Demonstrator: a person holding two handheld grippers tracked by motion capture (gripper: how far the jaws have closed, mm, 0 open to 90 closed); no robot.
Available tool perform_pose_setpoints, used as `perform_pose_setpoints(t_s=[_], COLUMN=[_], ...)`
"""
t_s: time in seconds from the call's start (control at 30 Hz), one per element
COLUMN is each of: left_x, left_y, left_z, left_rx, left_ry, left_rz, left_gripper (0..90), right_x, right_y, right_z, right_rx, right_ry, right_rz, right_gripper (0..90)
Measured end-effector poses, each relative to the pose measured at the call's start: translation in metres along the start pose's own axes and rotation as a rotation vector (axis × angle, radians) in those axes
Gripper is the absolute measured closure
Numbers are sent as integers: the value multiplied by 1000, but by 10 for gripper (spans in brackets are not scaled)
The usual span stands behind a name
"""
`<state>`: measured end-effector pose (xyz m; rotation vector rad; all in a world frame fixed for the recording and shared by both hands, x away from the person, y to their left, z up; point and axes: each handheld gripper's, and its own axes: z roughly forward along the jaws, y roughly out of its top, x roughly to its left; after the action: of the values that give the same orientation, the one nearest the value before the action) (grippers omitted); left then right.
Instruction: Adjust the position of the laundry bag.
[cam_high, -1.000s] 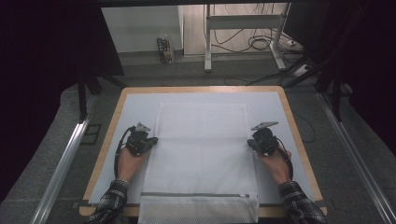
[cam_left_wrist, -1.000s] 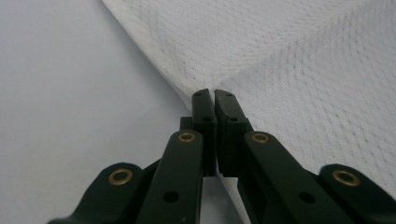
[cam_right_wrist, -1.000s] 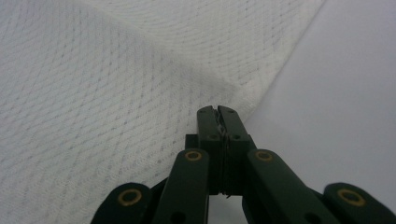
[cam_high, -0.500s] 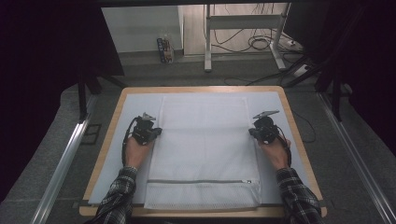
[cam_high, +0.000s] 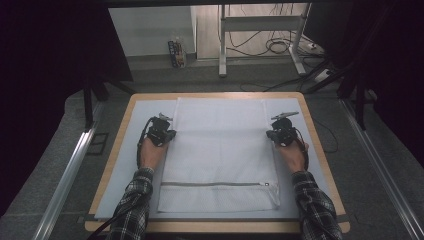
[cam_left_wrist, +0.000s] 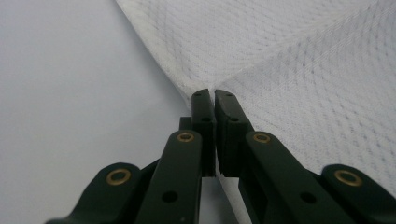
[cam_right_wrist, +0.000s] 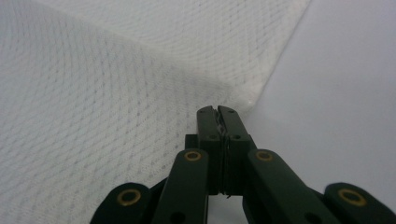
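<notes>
Left gripper view: left gripper (cam_left_wrist: 208, 100) has its jaws pressed together on the side edge of the white mesh bag (cam_left_wrist: 299, 60); fabric rises in a small peak at the tips.
Right gripper view: right gripper (cam_right_wrist: 217, 114) likewise clamped, jaws together on the opposite side edge of the mesh, a fold lifting ahead of it.
High view: both grippers sit level with each other, left (cam_high: 161, 131) and right (cam_high: 282, 132), about a third of the way down from the bag's far end.
Bag: lies flat on the pale mat (cam_high: 120, 165) over the wooden table (cam_high: 320, 150), zipper (cam_high: 215, 184) near the person.
Long axis: runs away from the person; the cloth lies between the grippers, equally near each.
Judgement: any next pull or fold likely needs both hands moving together.
</notes>
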<state>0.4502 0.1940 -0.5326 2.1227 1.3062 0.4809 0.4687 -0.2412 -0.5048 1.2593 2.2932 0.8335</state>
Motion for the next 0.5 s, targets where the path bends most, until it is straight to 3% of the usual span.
perform_pose_setpoints(t_s=[0.07,0.13,0.23,0.3,0.37,0.5], left_x=[0,2,-3,-9,-15,-21], left_y=[-1,-1,-8,-16,-25,-41], left_z=[-2,-7,-17,-24,-31,-44], left_rx=[-15,-41,-83,-119,-140,-161], left_ry=[-3,-31,-78,-97,-115,-121], left_rz=[-4,-25,-38,-37,-18,44], left_gripper=[857,783,607,495,397,171], right_x=[2,0,0,2,4,7], right_y=[-2,-3,-4,-7,-9,-13], right_z=[1,-2,-6,-7,-9,-13], right_rx=[0,-14,-39,-50,-55,-87], right_ry=[-8,-2,34,27,17,51], right_rz=[-15,-18,15,-1,-22,-37], right_gripper=[871,839,645,549,429,209])
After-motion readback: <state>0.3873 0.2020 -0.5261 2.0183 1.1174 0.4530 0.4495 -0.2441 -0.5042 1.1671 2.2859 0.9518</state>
